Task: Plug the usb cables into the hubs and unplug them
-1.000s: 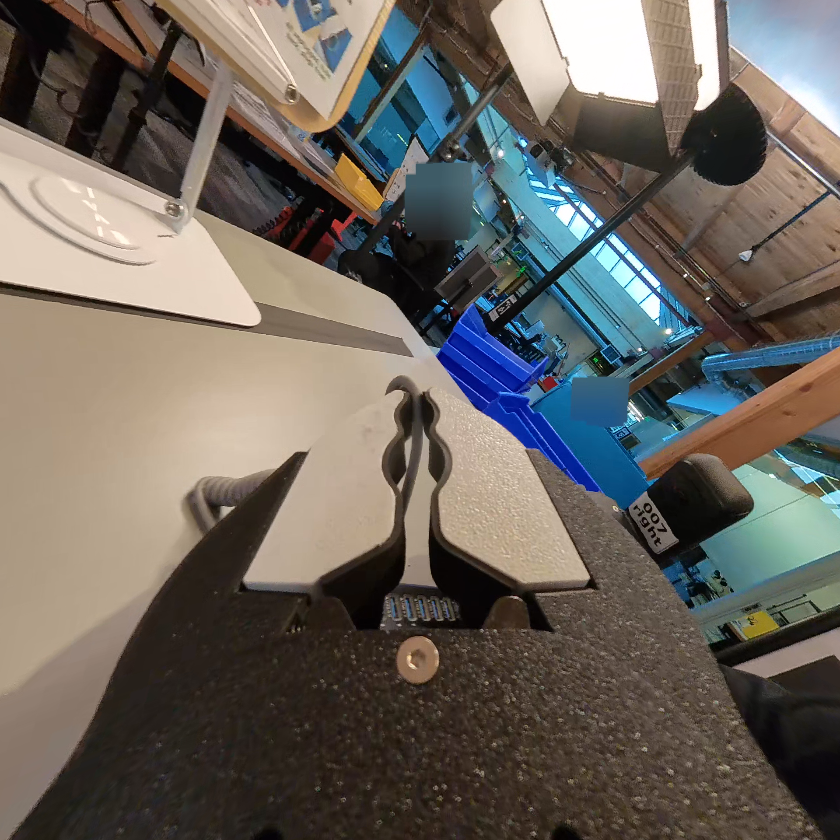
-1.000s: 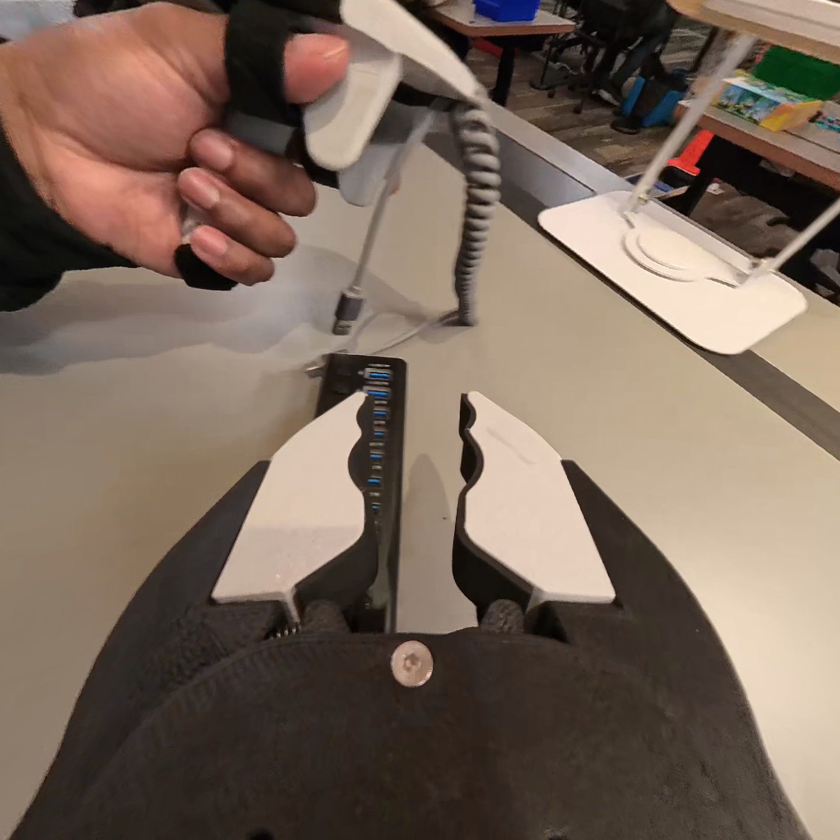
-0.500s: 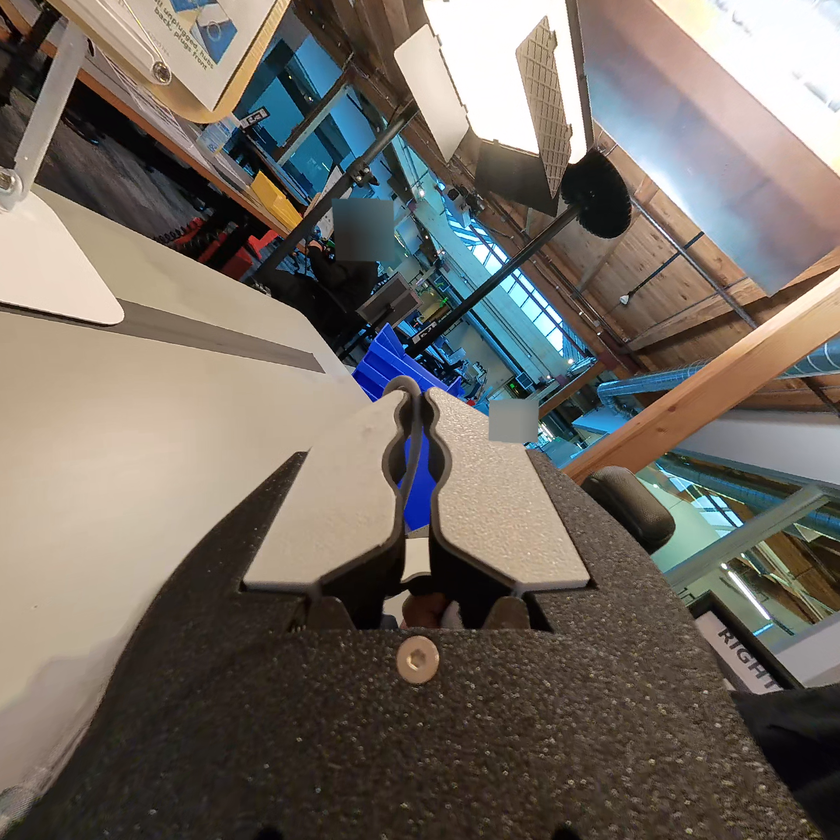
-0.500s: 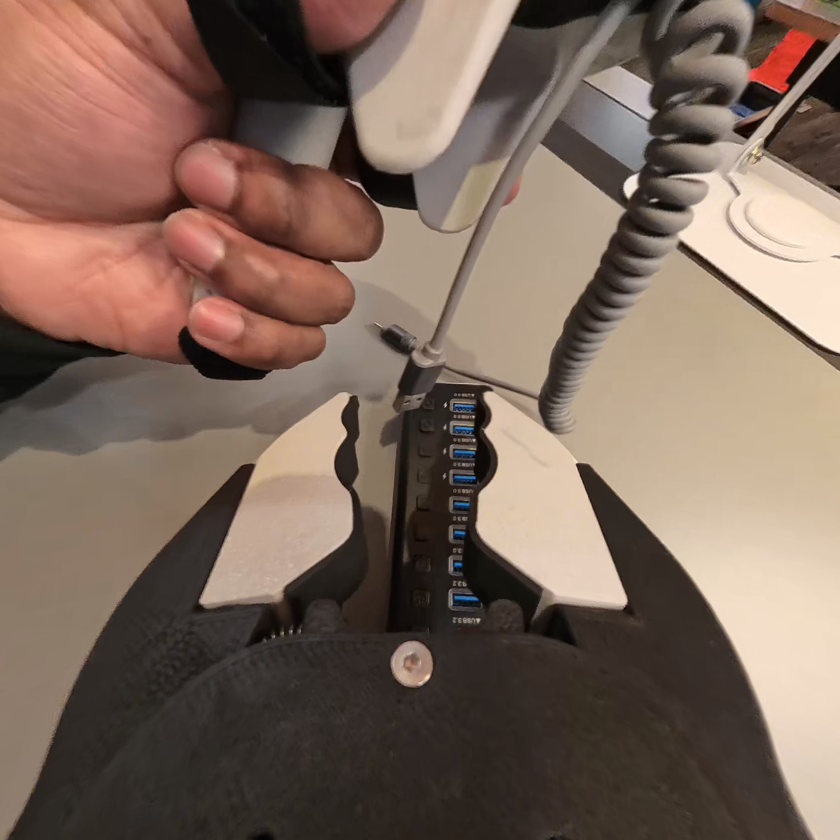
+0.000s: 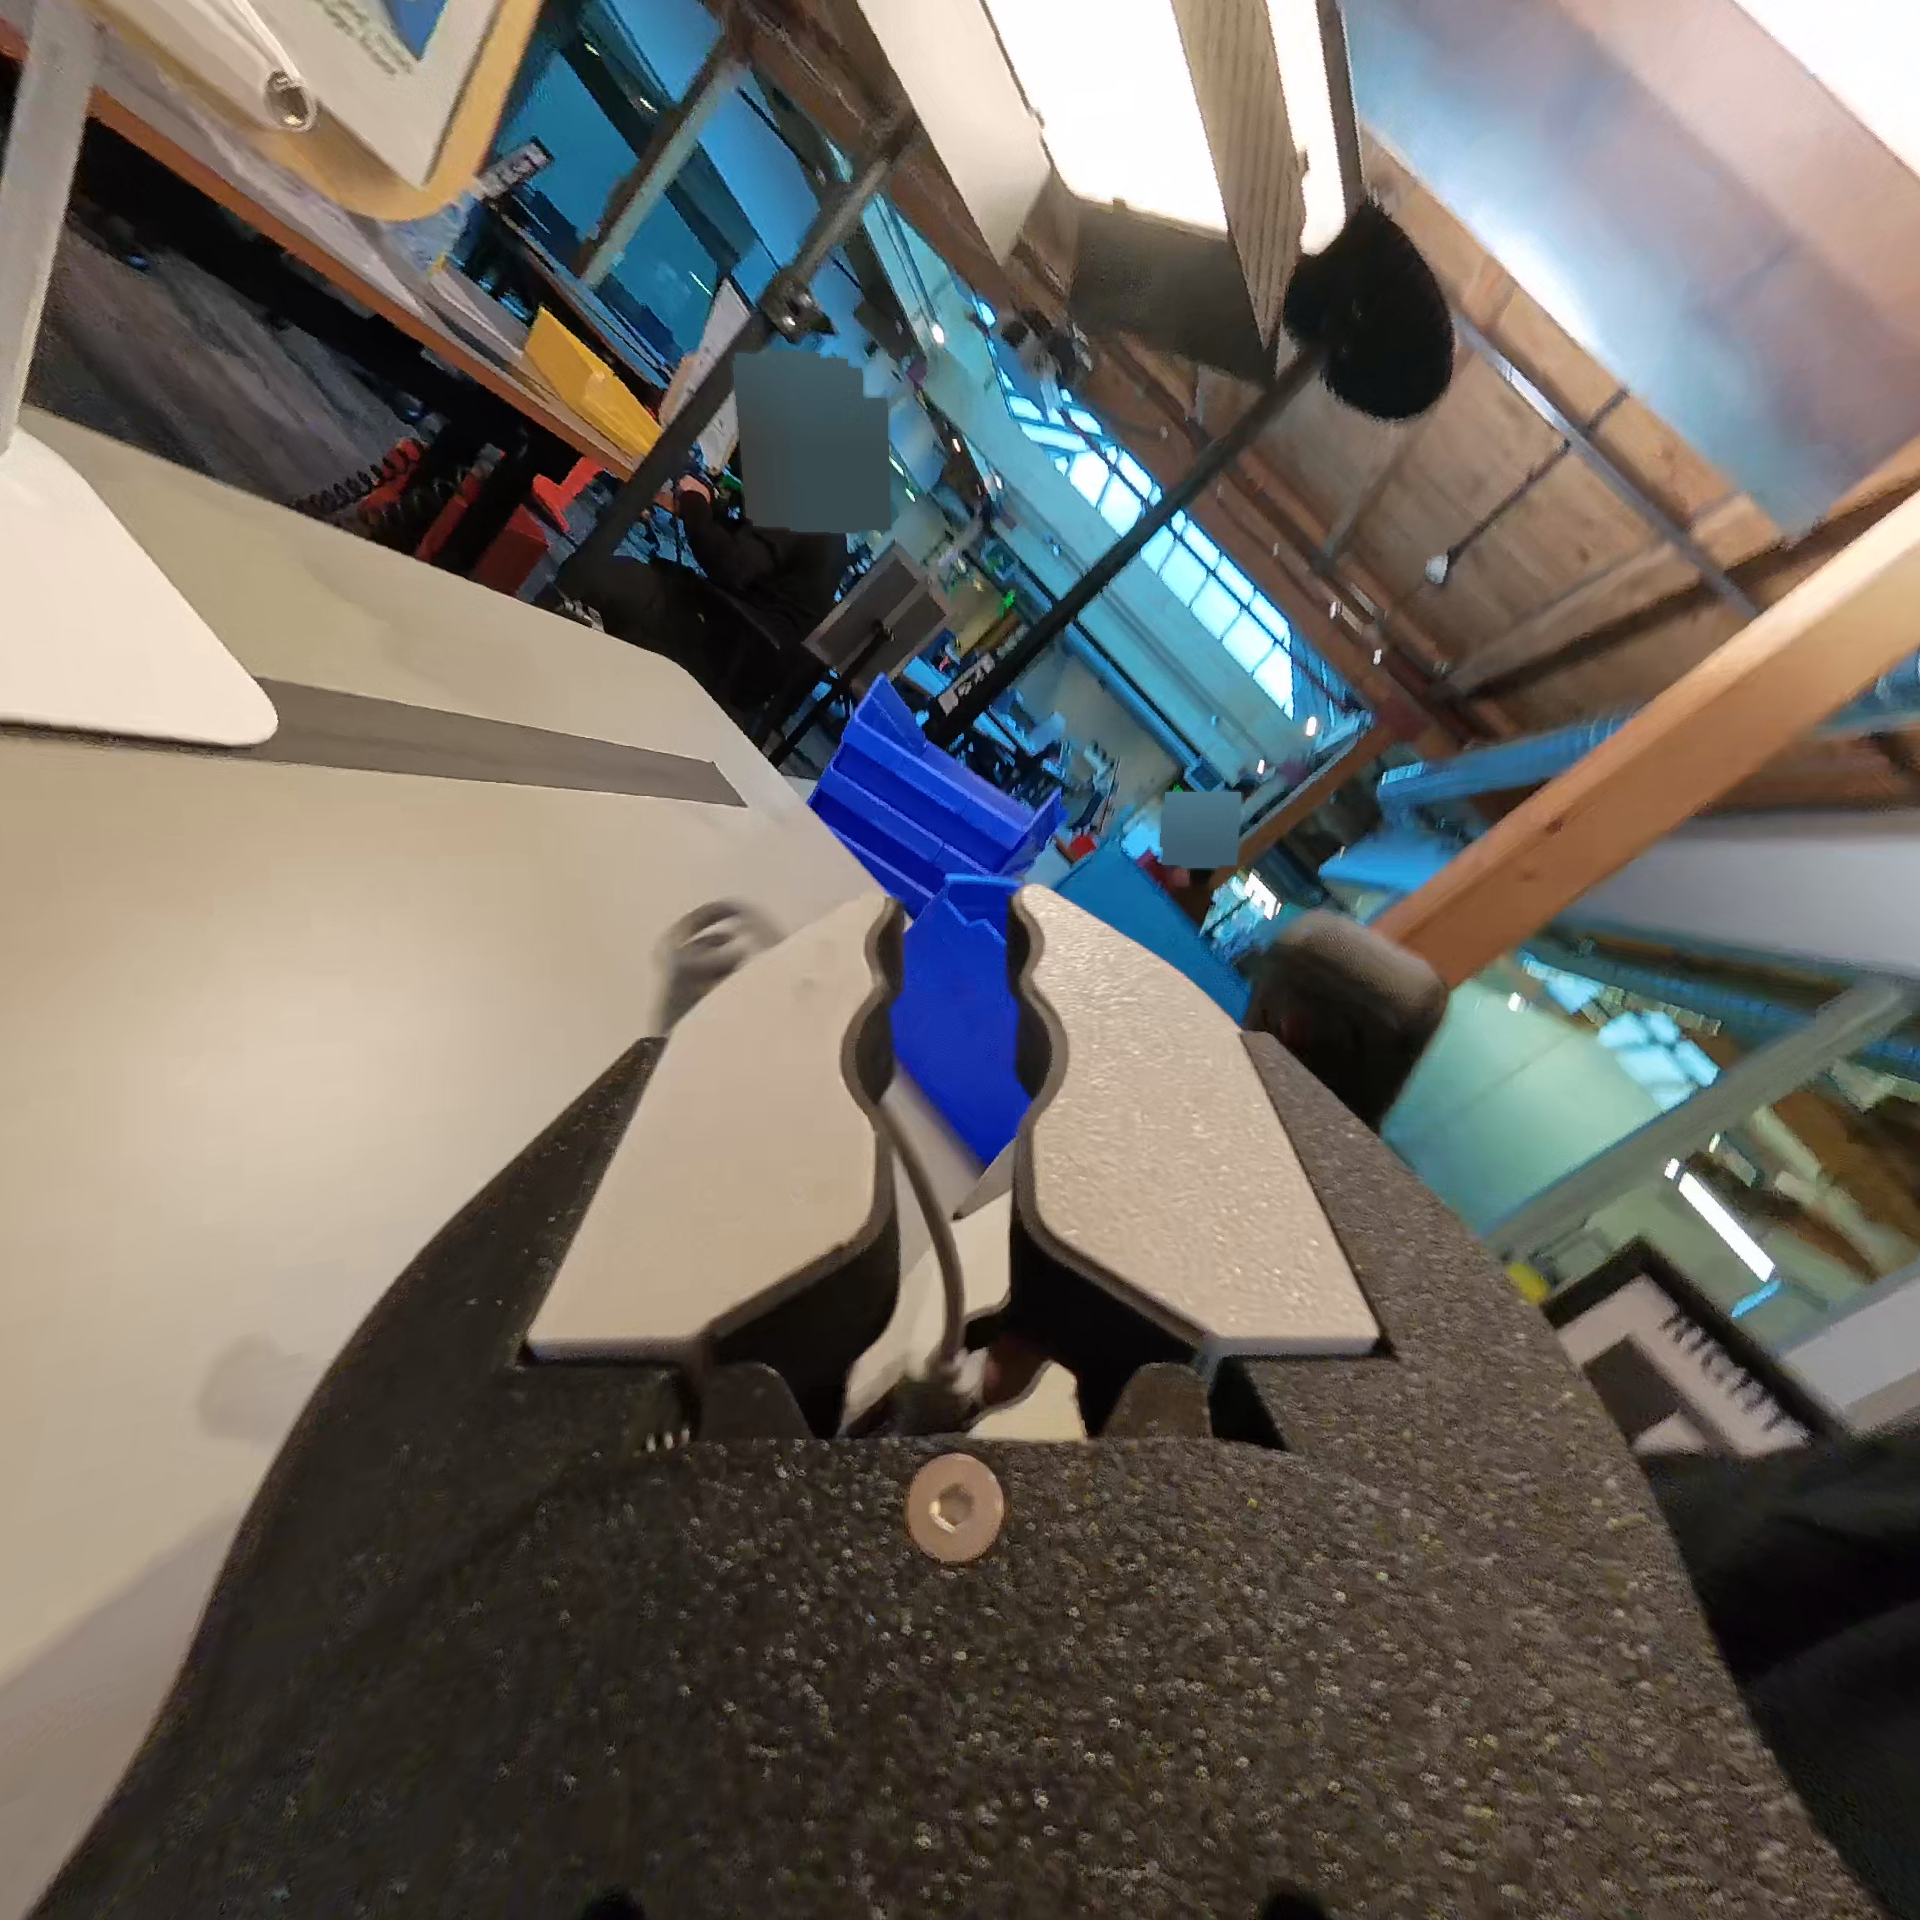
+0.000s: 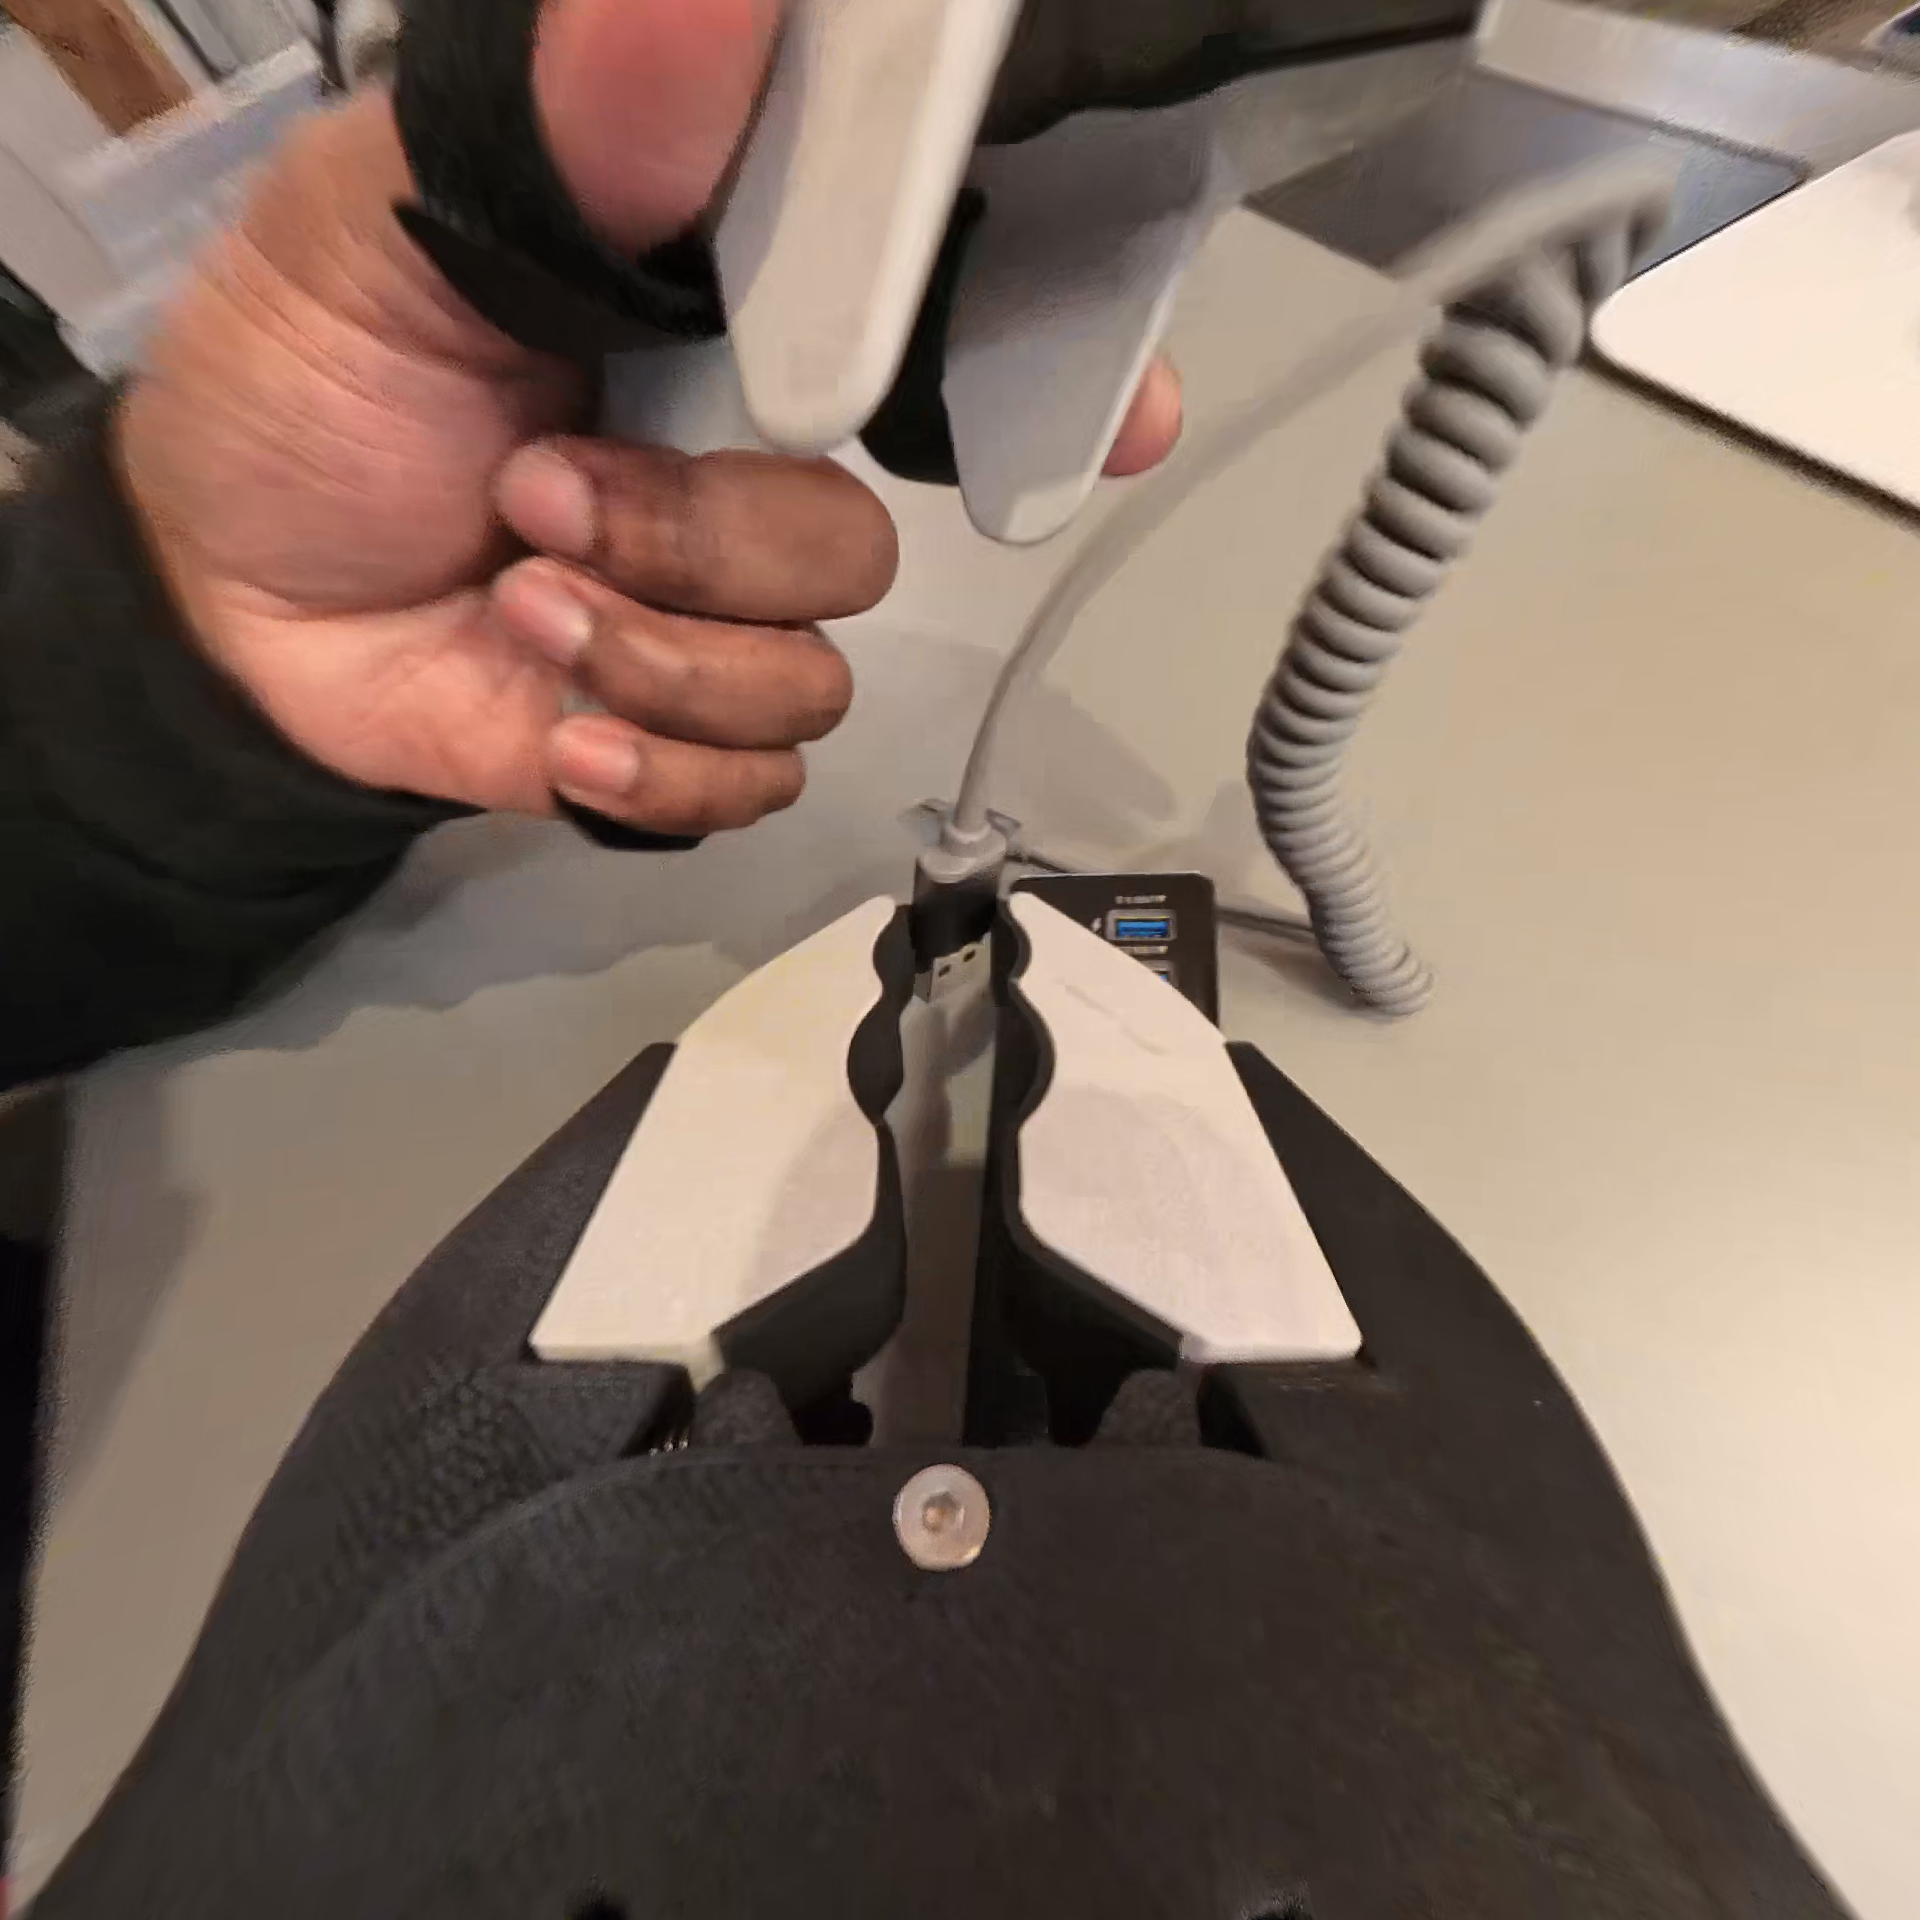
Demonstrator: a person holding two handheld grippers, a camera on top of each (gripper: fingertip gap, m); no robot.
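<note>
In the right wrist view, my right gripper [image 6: 948, 920] is shut on the black USB plug [image 6: 951, 966] of a grey cable [image 6: 1013, 675], just above the table. The black hub [image 6: 1164, 909] with blue ports lies beside and under the right finger. The cable rises to my left gripper [image 6: 925, 468], held by a hand [image 6: 416, 540] close above. In the left wrist view, the left gripper [image 5: 951, 925] has its jaws parted, and the thin cable [image 5: 940, 1257] runs loosely between them near the base.
A grey coiled cable [image 6: 1382, 727] hangs down to the table [image 6: 1558, 1143] right of the hub. A white stand base [image 6: 1787, 312] sits at the far right; it also shows in the left wrist view [image 5: 94, 623]. Blue bins [image 5: 914, 800] stand beyond the table edge. There is about 12 cm between the tips of the two grippers. My right gripper is the nearer one to the black hub [image 6: 1164, 909]: about 6 cm, against 15 cm.
My right gripper shifted left off the hub and closed on the USB plug. My left gripper, shut on the cable before, has parted its jaws and come closer above the right one.
</note>
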